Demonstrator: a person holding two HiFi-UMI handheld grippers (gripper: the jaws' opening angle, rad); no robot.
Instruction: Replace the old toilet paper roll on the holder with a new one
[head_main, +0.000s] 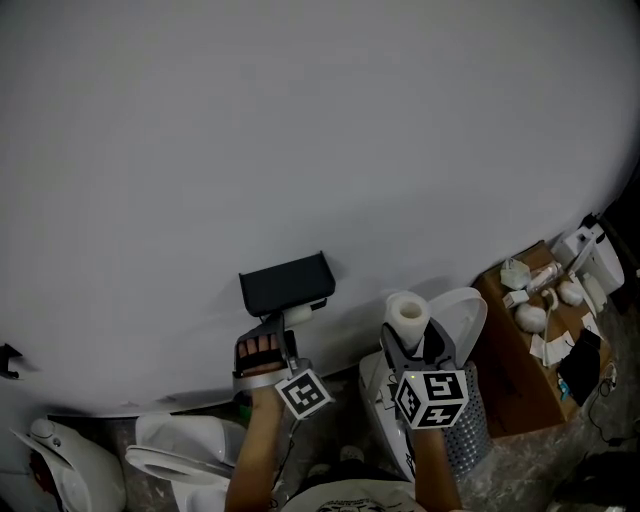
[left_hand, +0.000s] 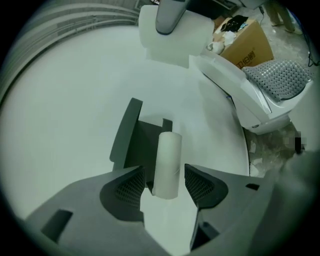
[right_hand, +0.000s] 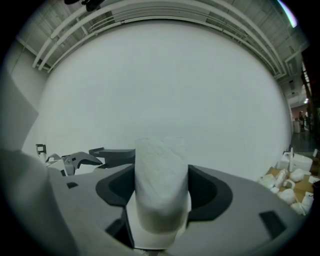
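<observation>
the left tongs (left_hand: 165, 186) stand open with a thin pale tube (left_hand: 166, 162), the near-bare core of a spent roll, between their ribbed pads (left_hand: 131, 188). a narrow gap shows on each side of it, so neither pad presses on it. only the left gripper view shows this. it also shows the tube running lengthwise away from the tongs, its far end against the dark grey angular wall holder (left_hand: 131, 135). whether the tube sits on the holder's arm cannot be told.

in the head view that tube is just a small pale stub (head_main: 297, 316) below the holder (head_main: 285, 283), which is fixed to the plain white wall (head_main: 300, 120). the person's left hand (head_main: 260, 352) holds the tongs right under it.

the right tongs (right_hand: 161, 192) are clamped on a full white toilet paper roll (right_hand: 160, 175), which fills the whole space between the pads, as the right gripper view makes plain. the head view shows the roll (head_main: 407, 316) standing upright, its hollow end facing up. it is level with the holder's lower edge and off to the holder's right, not touching it.

the left gripper view catches that roll (left_hand: 172, 42) at the top of its picture, with one of the right tongs' fingers (left_hand: 169, 15) across it. the right gripper view catches the holder (right_hand: 117, 156) low at its left edge.

behind the right tongs stands a white toilet (head_main: 462, 318), with a grey perforated bin (head_main: 465, 435) and a brown cardboard box (head_main: 520, 375) of small white items beside it. another white toilet (head_main: 175, 455) sits low left, seen only from the head.
</observation>
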